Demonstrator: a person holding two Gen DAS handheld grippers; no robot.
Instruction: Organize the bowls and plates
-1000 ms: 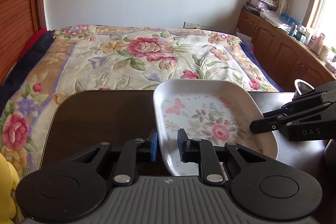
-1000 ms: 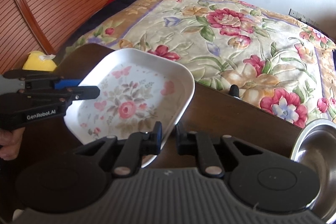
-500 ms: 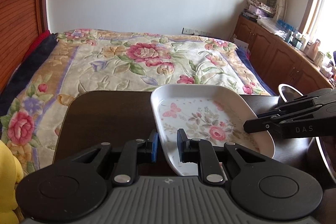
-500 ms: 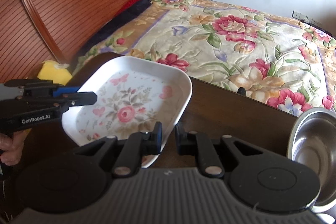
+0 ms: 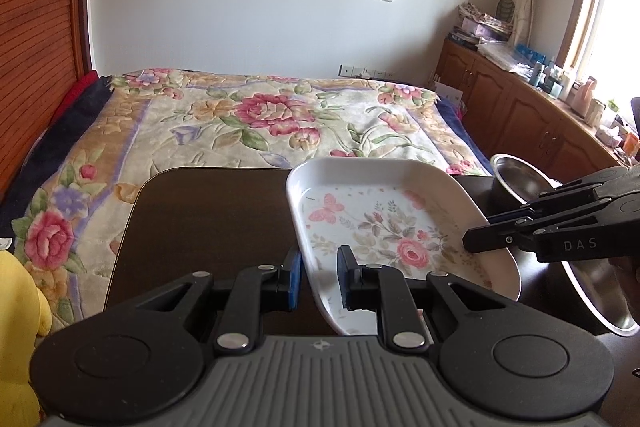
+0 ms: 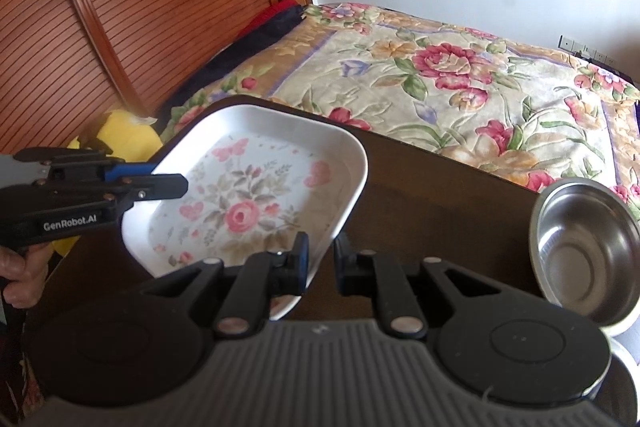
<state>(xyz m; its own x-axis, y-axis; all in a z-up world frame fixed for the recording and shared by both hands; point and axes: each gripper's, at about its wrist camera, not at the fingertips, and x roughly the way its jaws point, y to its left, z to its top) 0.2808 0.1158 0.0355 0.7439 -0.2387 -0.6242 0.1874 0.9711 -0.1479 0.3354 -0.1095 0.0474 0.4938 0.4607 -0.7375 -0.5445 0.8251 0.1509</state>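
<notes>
Floral plate (image 5: pixel 384 227), white, square w/ rounded corners, raised rim, held tilted above dark wood bench (image 5: pixel 208 211); not lying flat. Both tools grip it at opposite edges.

Left gripper (image 5: pixel 318 281): jaws narrowly parted, straddling plate's near rim, one finger (image 5: pixel 292 277) outside, other inside on the printed face. Appears clamped on the rim; pad contact partly hidden by the rim itself.

Right gripper (image 6: pixel 320 265): jaws likewise narrow, one finger (image 6: pixel 298 263) over plate's inside edge, other below/outside the rim. Holding the plate. In left view the same tool comes in from the right, tips on the plate's far-right rim.

Surroundings:
- Steel bowl (image 6: pixel 586 247), empty, on bench to right of plate, near bench edge, apart from plate. A second steel rim (image 6: pixel 624 367) shows low right, mostly hidden by gripper body; cannot tell what it is.
- Bed w/ floral blanket (image 5: pixel 256 123) directly behind bench.
- Slatted wood headboard/panel (image 6: pixel 120 7) to the left.
- Yellow soft object (image 6: pixel 124 131) left of bench, partly hidden behind left tool.
- Wood cabinets (image 5: pixel 520 107) along right wall under window, tops cluttered w/ small items too small to identify.
- Person's hand (image 6: pixel 20 279) on left tool's handle, lower left edge.

Obstruction: bench surface left of the plate is bare; steel bowl occupies the right end.
</notes>
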